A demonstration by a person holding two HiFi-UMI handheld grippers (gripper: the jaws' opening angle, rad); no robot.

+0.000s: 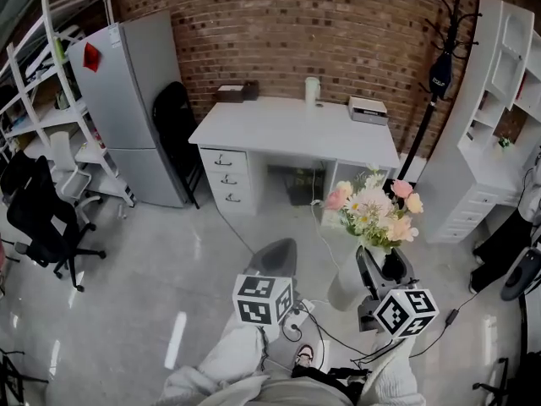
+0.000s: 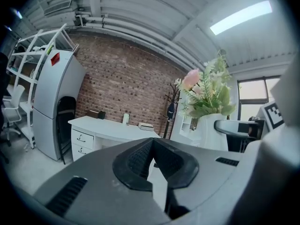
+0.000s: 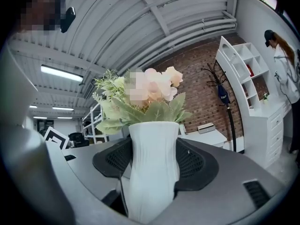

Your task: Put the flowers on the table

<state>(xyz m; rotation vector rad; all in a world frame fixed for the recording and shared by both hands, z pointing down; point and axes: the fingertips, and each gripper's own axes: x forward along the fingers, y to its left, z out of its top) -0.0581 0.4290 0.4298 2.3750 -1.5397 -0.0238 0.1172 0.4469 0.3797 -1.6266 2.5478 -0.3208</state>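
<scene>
A bunch of pink, peach and white flowers [image 1: 376, 210] stands in a white ribbed vase [image 1: 348, 282]. My right gripper [image 1: 378, 271] is shut on the vase, carried upright above the floor. In the right gripper view the vase [image 3: 152, 168] fills the gap between the black pads [image 3: 193, 162], with the flowers [image 3: 145, 95] above. The white table [image 1: 296, 134], a desk with drawers, stands ahead against the brick wall. My left gripper [image 1: 275, 265] is shut on nothing to the left of the vase. The left gripper view shows the flowers [image 2: 206, 90] at its right and the desk [image 2: 108, 125] beyond.
On the desk are a brown box [image 1: 235, 92], a white cup [image 1: 312, 90] and a small printer-like box [image 1: 368, 108]. A grey fridge [image 1: 135, 108] and black chair [image 1: 173, 117] stand left of it, white shelves [image 1: 499, 100] and a coat rack [image 1: 439, 66] right. Cables [image 1: 338, 337] cross the floor.
</scene>
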